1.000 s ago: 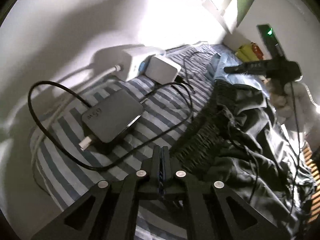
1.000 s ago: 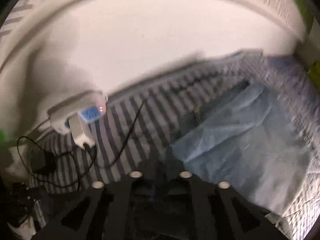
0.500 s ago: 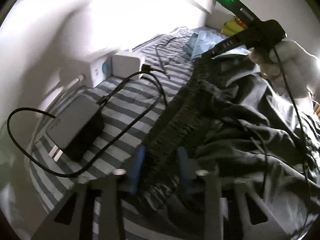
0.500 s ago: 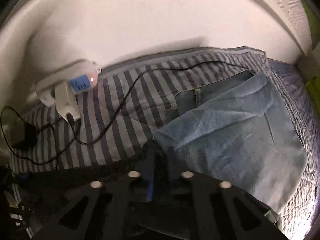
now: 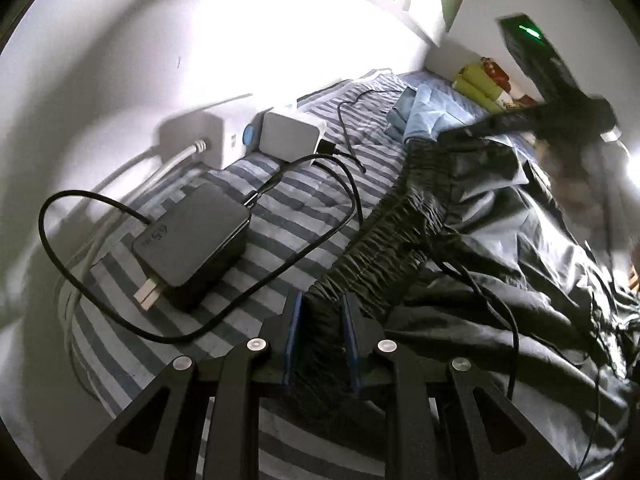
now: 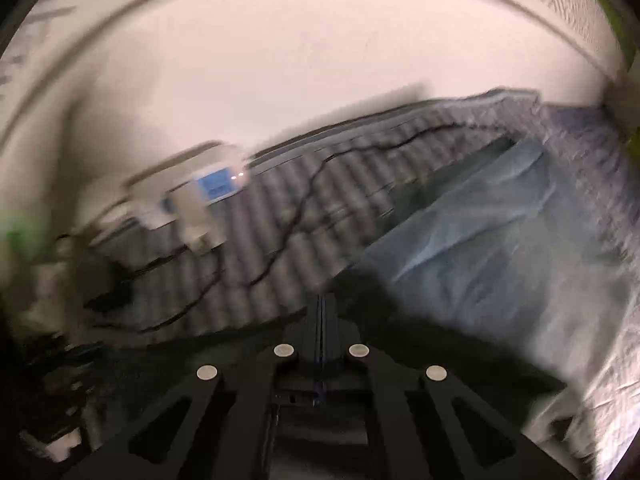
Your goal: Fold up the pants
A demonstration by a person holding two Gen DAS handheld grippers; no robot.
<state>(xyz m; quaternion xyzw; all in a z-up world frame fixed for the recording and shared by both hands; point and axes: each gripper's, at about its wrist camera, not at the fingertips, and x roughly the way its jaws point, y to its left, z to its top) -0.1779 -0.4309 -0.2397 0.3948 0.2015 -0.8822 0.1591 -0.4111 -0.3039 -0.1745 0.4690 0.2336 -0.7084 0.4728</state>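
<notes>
Black pants with a ribbed, gathered waistband lie on a bedsheet striped in dark grey-blue and pale grey. A black power adapter trails a black cable. A white power strip carries a blue patch. A light blue cloth lies on the sheet. The left gripper is black with blue pads. The wall is off-white.

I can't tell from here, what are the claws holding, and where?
Left claw grips the black pants by the gathered waistband. Right claw is shut; its hold cannot be told.
</notes>
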